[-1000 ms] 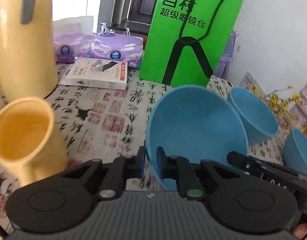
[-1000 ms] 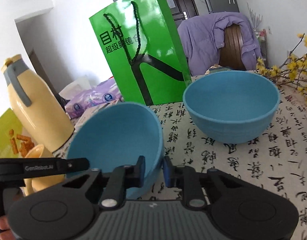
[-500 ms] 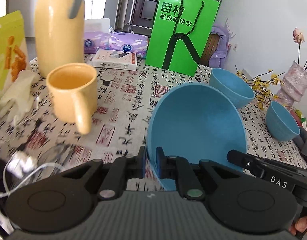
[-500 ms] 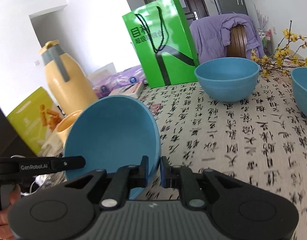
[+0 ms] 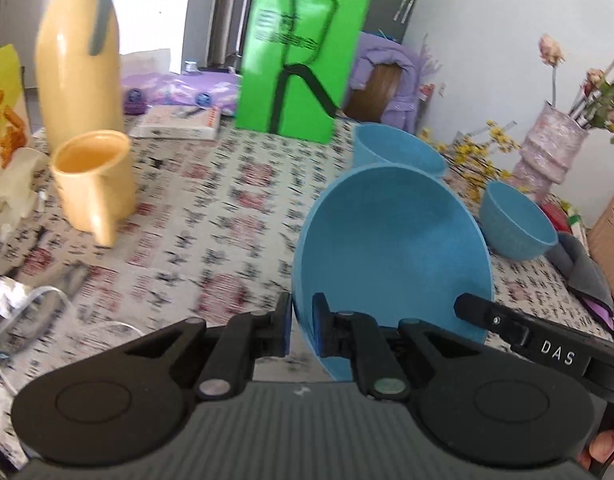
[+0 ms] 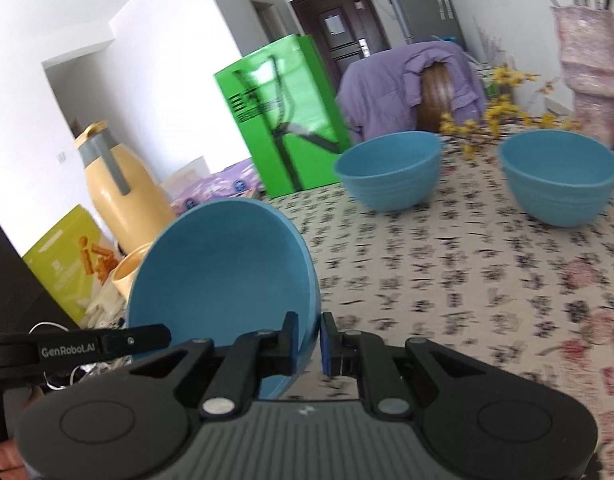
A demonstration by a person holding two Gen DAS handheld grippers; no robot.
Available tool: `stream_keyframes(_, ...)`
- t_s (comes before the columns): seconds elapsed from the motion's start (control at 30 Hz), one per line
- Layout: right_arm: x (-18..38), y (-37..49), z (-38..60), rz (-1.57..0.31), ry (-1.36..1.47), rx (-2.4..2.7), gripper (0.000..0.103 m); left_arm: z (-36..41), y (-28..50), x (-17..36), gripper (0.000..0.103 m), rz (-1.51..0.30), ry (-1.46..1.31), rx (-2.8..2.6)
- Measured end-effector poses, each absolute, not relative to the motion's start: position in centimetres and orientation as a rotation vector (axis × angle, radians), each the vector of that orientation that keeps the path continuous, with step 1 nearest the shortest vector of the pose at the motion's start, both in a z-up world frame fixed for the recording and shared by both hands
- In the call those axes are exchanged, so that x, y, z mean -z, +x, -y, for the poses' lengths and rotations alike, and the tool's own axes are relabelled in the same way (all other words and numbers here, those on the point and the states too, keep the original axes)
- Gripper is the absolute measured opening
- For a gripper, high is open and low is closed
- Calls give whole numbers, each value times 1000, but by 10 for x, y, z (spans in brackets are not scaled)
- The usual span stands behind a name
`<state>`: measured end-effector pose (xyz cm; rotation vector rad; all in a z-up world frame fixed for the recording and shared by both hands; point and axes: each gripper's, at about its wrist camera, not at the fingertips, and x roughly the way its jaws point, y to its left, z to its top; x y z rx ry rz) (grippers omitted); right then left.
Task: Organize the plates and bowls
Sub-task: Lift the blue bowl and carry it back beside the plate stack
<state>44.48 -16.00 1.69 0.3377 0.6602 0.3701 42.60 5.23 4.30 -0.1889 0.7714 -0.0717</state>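
Observation:
A large blue bowl (image 5: 391, 248) hangs tilted above the patterned tablecloth, held by both grippers at opposite sides of its rim. My left gripper (image 5: 301, 328) is shut on the rim at the bowl's left side. In the right wrist view the same bowl (image 6: 223, 272) fills the left half, and my right gripper (image 6: 307, 340) is shut on its right rim. Two more blue bowls stand upright on the table: a medium one (image 5: 399, 152) (image 6: 389, 176) near the green bag and a smaller one (image 5: 515, 224) (image 6: 559, 176) to its right.
A yellow mug (image 5: 93, 176) and a tall yellow jug (image 5: 79, 60) stand at the left. A green paper bag (image 5: 299, 64) stands at the back, a pink vase (image 5: 547, 152) with flowers at the right. A grey cloth (image 5: 587, 268) lies at the right edge, cables (image 5: 11, 300) at the near left.
Both grippers have drawn back from the green bag with the bowl still held between them. The bag and the other bowls now sit farther off and more of the table shows.

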Motion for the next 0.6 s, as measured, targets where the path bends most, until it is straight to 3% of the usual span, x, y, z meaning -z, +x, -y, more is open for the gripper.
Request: stream_keyframes(0.6, 1, 417, 327, -658, 390, -229, 11, 103, 419, -27, 12, -807, -140, 201)
